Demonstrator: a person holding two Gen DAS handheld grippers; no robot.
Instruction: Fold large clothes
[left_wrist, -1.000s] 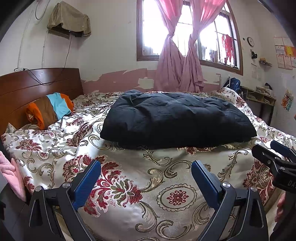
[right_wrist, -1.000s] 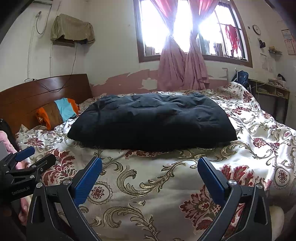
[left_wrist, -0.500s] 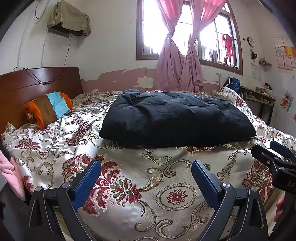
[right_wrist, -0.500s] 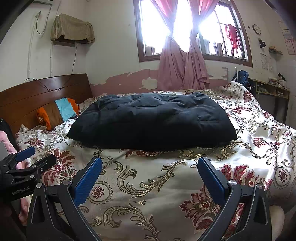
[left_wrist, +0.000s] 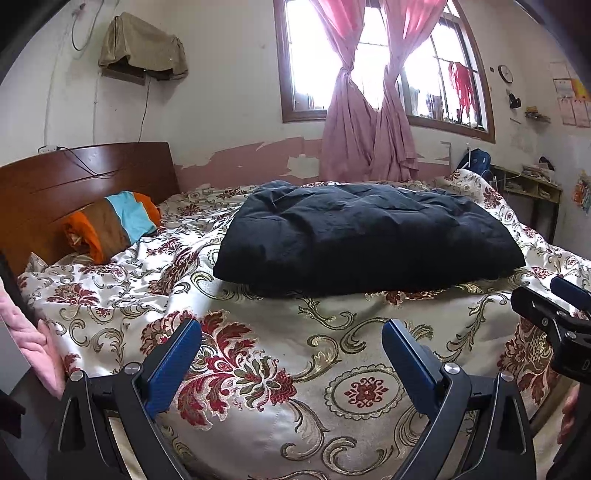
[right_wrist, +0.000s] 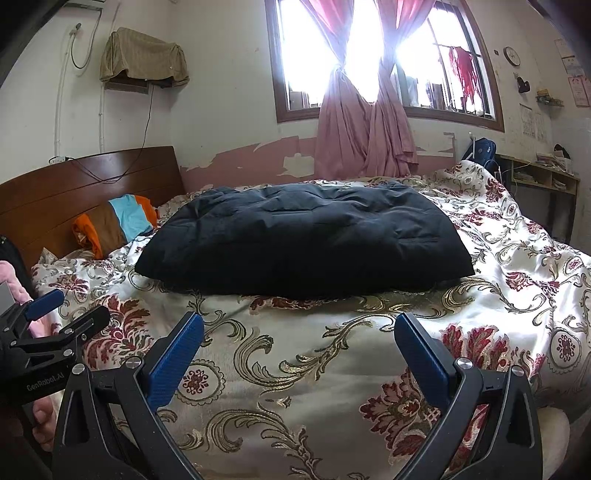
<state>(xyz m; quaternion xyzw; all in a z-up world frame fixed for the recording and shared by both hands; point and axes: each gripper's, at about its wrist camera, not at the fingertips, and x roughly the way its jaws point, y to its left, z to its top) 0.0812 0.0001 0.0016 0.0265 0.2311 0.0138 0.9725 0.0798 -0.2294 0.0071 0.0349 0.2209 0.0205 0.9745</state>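
A dark navy padded garment (left_wrist: 365, 236) lies folded into a thick rectangle in the middle of the bed; it also shows in the right wrist view (right_wrist: 306, 240). My left gripper (left_wrist: 291, 354) is open and empty, above the near edge of the bed, short of the garment. My right gripper (right_wrist: 299, 350) is open and empty too, at the same near edge. Each gripper shows at the side of the other's view: the right one (left_wrist: 554, 310) and the left one (right_wrist: 55, 314), both with jaws apart.
The bed is covered by a floral satin quilt (left_wrist: 280, 369). A striped orange, brown and blue pillow (left_wrist: 110, 225) lies by the wooden headboard (left_wrist: 74, 184). A window with pink curtains (left_wrist: 369, 110) is behind. A desk (left_wrist: 532, 188) stands at the right.
Both grippers have stayed open and empty; the views have shifted only very slightly. The garment has not moved.
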